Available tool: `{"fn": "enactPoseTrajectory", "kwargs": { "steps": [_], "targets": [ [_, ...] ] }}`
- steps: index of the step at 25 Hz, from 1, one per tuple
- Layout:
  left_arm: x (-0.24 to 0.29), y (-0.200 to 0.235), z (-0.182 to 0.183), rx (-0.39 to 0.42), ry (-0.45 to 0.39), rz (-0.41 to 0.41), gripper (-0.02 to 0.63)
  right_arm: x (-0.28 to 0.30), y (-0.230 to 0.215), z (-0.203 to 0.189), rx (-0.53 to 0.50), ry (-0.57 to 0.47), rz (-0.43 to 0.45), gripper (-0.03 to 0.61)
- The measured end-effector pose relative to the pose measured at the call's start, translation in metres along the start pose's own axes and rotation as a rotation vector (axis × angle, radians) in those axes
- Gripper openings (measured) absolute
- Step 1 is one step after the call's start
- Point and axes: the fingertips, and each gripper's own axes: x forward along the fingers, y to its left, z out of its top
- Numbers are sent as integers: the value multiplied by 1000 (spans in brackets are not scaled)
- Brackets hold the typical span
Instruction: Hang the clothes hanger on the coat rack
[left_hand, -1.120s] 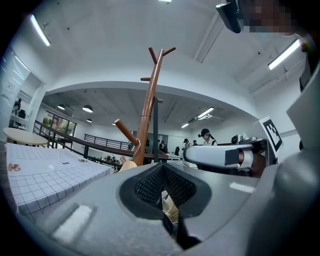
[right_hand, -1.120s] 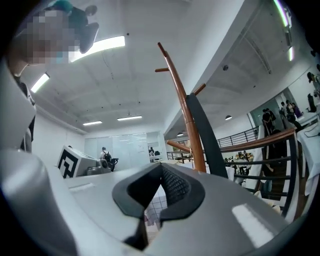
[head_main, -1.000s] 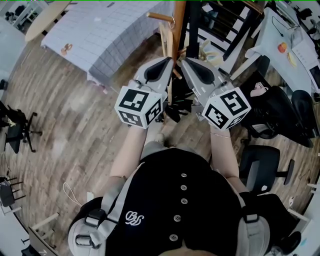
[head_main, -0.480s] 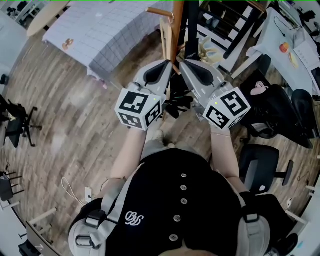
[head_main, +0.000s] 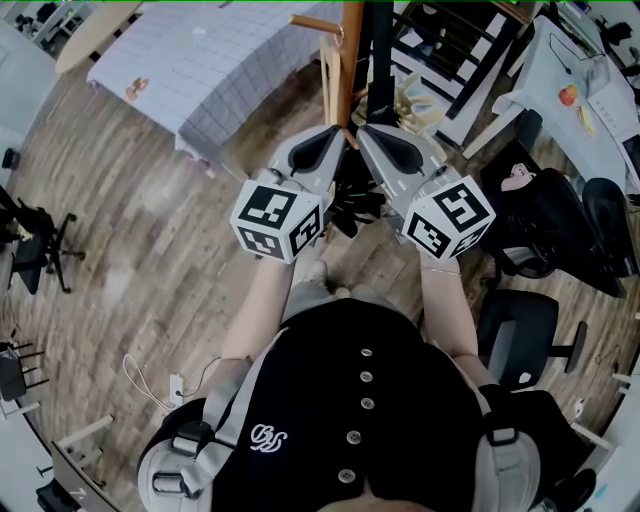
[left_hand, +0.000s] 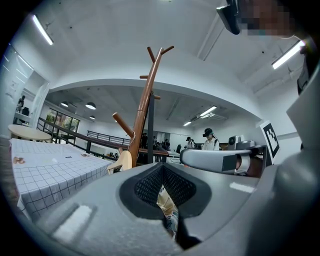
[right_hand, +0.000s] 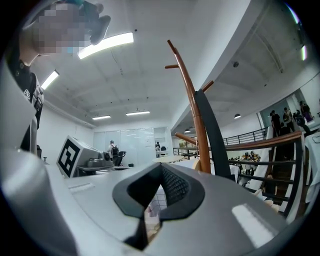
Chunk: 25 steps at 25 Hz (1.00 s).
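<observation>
The brown wooden coat rack (head_main: 352, 50) stands straight ahead; its pole and pegs show in the left gripper view (left_hand: 145, 110) and the right gripper view (right_hand: 192, 110). A pale wooden clothes hanger (head_main: 329, 75) hangs from a peg on the pole's left side, its end showing low beside the pole (left_hand: 121, 161). My left gripper (head_main: 338, 135) (left_hand: 163, 165) and right gripper (head_main: 362, 133) (right_hand: 161, 164) are side by side just short of the pole, both shut with nothing in them. Each shows in the other's view: right gripper (left_hand: 220, 160), left gripper (right_hand: 82, 157).
A table with a checked cloth (head_main: 210, 70) stands left of the rack and a round table (head_main: 95, 35) beyond it. Black railings (head_main: 450, 50), a white desk (head_main: 590, 90) and black office chairs (head_main: 530, 330) fill the right. People stand far back (left_hand: 209, 140).
The left gripper has edged slightly toward the rack's pole. The right gripper has kept its place. Both jaws have stayed shut.
</observation>
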Motion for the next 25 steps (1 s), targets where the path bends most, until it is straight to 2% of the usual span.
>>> {"fn": "enactPoseTrajectory", "kwargs": {
  "steps": [6,25],
  "targets": [
    [2,1,-5,36,34,13,-2,1,-1,-3,-2,6,0,-2],
    [1,7,-4,28,29,9,-2,10,-1,-8,-18,34,-3,-2]
  ]
}}
